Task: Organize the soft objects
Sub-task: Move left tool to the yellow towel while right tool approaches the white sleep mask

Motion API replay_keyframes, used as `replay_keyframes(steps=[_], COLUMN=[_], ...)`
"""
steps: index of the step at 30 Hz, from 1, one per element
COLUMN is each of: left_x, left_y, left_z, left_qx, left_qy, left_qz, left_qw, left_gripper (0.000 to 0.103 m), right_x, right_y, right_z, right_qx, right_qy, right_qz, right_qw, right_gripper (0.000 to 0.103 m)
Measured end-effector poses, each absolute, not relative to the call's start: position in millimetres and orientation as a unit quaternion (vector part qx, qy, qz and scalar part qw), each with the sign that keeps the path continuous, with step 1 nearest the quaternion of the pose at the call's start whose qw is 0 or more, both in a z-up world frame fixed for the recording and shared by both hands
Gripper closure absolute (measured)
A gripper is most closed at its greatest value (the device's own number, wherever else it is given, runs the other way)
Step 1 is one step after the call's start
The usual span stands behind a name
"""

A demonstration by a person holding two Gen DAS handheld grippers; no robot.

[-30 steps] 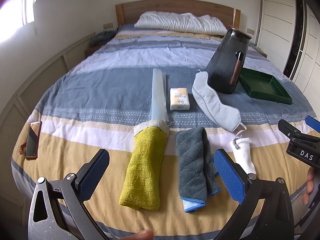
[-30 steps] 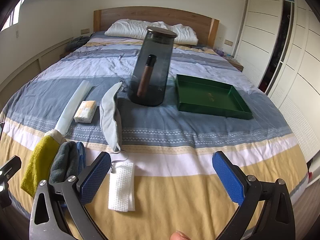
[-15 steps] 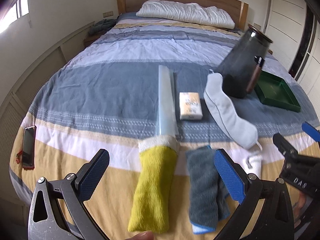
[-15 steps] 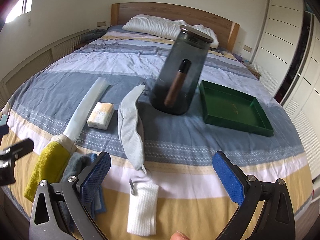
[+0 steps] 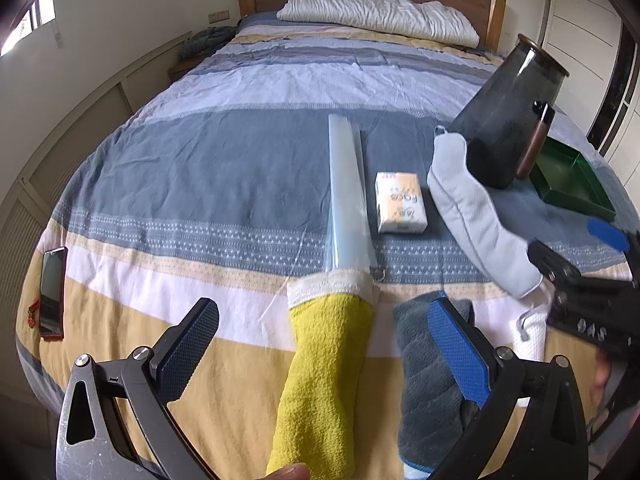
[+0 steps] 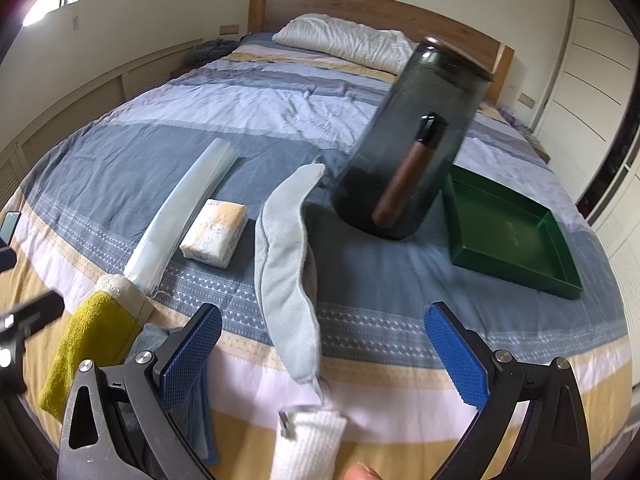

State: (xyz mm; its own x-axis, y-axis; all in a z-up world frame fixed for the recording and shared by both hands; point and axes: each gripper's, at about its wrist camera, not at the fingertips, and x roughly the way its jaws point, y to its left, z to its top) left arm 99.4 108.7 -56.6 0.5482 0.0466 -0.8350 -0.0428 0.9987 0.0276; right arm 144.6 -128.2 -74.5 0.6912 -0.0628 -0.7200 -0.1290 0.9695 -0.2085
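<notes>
Soft items lie in a row near the foot of the striped bed (image 5: pixel 200 184). A rolled yellow towel (image 5: pixel 326 376) sits between the fingers of my open left gripper (image 5: pixel 324 344), with a grey towel (image 5: pixel 430 372) just right of it. A pale grey eye mask (image 6: pixel 286 276) and a folded white cloth (image 6: pixel 310 444) lie ahead of my open right gripper (image 6: pixel 322 344). A tissue pack (image 6: pixel 214 232) and a long clear plastic sleeve (image 5: pixel 346 192) rest further up the bed. Neither gripper holds anything.
A dark smoked-glass jar (image 6: pixel 416 140) with a brown tube inside stands by a green tray (image 6: pixel 516 236) at the right. A phone (image 5: pixel 52 292) lies at the bed's left edge. Pillows (image 5: pixel 376 12) and the headboard are at the far end.
Both grippers have moved forward and lower toward the items. The yellow towel now lies between the left fingers; the eye mask and white cloth are closer to the right gripper.
</notes>
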Motion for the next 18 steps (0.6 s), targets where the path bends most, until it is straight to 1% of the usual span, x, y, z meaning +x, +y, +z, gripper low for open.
replay_keyframes(steps=[8,18], left_x=[92.4,92.7], left_y=[111.7,117.1], left_z=[-74.0,-93.2], left_qx=[0.007,0.007], left_qy=[0.490,0.509], left_qz=[0.032,0.033], left_qw=[0.871,0.860], left_gripper=[0.001,0.001], right_x=[179.0,203.0], right_y=[-119.1,-113.9], right_z=[-98.2,-115.6], right_qx=[-0.123,-0.124], right_qy=[0.420,0.429], right_qz=[0.045,0.043], right_qw=[0.898,0.894], right_gripper=[0.000,0.000])
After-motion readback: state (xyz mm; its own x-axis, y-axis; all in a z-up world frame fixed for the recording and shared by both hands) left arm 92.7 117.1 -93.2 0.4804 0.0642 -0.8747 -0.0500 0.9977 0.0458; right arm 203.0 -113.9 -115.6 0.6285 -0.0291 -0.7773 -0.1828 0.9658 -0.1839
